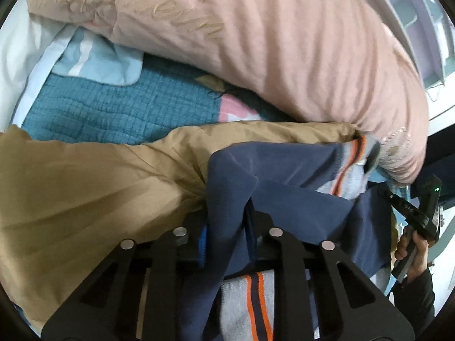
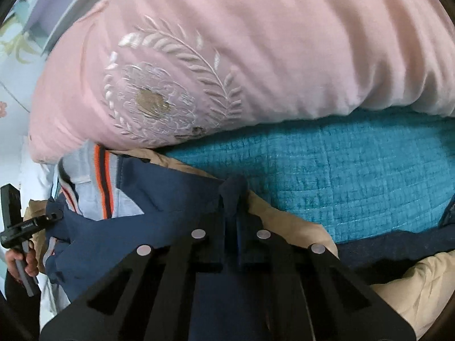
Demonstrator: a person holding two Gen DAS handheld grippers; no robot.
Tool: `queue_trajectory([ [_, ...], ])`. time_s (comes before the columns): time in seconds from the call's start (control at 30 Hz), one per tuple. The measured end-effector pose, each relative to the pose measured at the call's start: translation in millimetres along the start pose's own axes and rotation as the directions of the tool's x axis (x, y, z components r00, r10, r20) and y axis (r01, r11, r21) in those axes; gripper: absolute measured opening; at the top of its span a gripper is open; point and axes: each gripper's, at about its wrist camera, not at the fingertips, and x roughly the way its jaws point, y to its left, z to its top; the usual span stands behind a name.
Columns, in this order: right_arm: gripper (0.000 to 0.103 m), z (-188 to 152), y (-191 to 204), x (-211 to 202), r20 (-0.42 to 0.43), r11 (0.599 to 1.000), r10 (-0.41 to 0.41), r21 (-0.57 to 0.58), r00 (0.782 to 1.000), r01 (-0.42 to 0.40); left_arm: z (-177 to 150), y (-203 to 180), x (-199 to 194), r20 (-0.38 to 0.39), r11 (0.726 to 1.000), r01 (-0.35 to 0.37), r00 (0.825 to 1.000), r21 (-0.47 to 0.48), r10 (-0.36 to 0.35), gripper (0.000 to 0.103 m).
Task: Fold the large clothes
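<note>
A bed fills the room, covered by a teal quilted bedspread (image 2: 355, 170). A bulky pink embroidered duvet (image 2: 227, 56) lies along its far edge, beside pale lavender furniture (image 1: 412, 14).

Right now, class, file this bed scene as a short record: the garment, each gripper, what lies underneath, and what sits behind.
garment: navy garment with grey panel and orange stripes, bunched up, not yet folded
left gripper: shut on a pinch of the navy garment
right gripper: shut on a pinch of the navy garment
underneath: tan cloth on a teal quilted cover
behind: pink embroidered duvet, bulging over the cover's far side
person: right hand on the gripper handle
</note>
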Motion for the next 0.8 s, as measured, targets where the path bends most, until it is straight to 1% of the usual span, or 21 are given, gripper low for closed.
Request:
queue_trajectory([
  [0.13, 0.005, -7, 5, -32, 0.096, 0.999, 0.045, -0.027, 0.994, -0.042, -5, -2, -18, 0.04, 0.999, 0.045, 0.998, 0.007, -0.046, 0.018],
  [0.3, 0.005, -22, 11, -64, 0.146, 0.996, 0.082, -0.035, 0.986, -0.078, -17, -12, -45, 0.087, 0.996, 0.092, 0.992, 0.015, -0.093, 0.017],
  [0.43, 0.005, -34, 14, -88, 0.167, 0.994, 0.107, -0.042, 0.98, -0.101, -34, -27, -73, 0.121, 0.991, 0.122, 0.984, 0.052, -0.128, 0.017],
  [0.6, 0.005, -63, 28, -125, 0.188, 0.992, 0.117, -0.07, 0.975, -0.105, -69, -50, -113, 0.158, 0.982, 0.128, 0.976, 0.137, -0.15, 0.017],
  [0.67, 0.005, -76, 32, -142, 0.192, 0.991, 0.125, -0.074, 0.973, -0.112, -84, -53, -127, 0.159, 0.98, 0.14, 0.974, 0.144, -0.163, 0.017],
  [0.8, 0.005, -110, 45, -178, 0.196, 0.988, 0.13, -0.104, 0.972, -0.111, -115, -52, -154, 0.172, 0.98, 0.143, 0.971, 0.136, -0.165, 0.016],
])
